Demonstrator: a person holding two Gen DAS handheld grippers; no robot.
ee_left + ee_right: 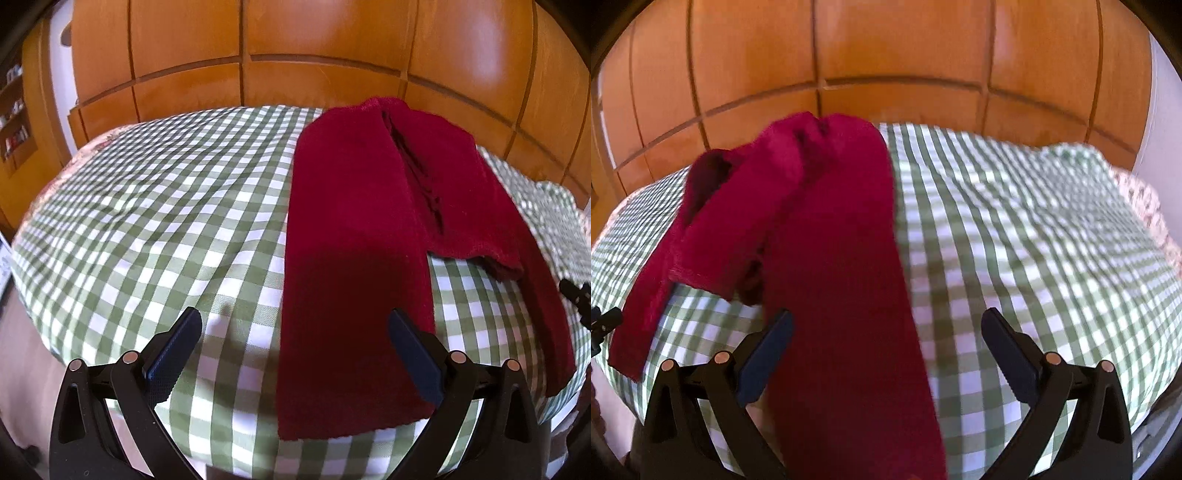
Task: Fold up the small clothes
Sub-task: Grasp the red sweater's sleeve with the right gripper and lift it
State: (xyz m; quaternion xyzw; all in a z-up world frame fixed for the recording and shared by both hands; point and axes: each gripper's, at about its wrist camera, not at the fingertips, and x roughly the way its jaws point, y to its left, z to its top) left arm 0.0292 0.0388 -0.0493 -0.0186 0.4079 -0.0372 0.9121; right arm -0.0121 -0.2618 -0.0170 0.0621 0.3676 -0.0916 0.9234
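Spread wide and empty, the left gripper (295, 332) hovers above a green-checked worktop (166, 206), where dark red trousers (354, 258) stretch from twelve o'clock down to six, one leg between its fingers. Seen from the right wrist, the right gripper (886, 332) also gapes wide, a trouser leg running beneath it toward six o'clock.

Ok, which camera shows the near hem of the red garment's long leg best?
The left wrist view: the red garment is sharp there, and the long leg's near hem lies fully in frame on the checked cloth. The right wrist view is blurred, and the same leg runs out of the bottom edge, so its hem is cut off.
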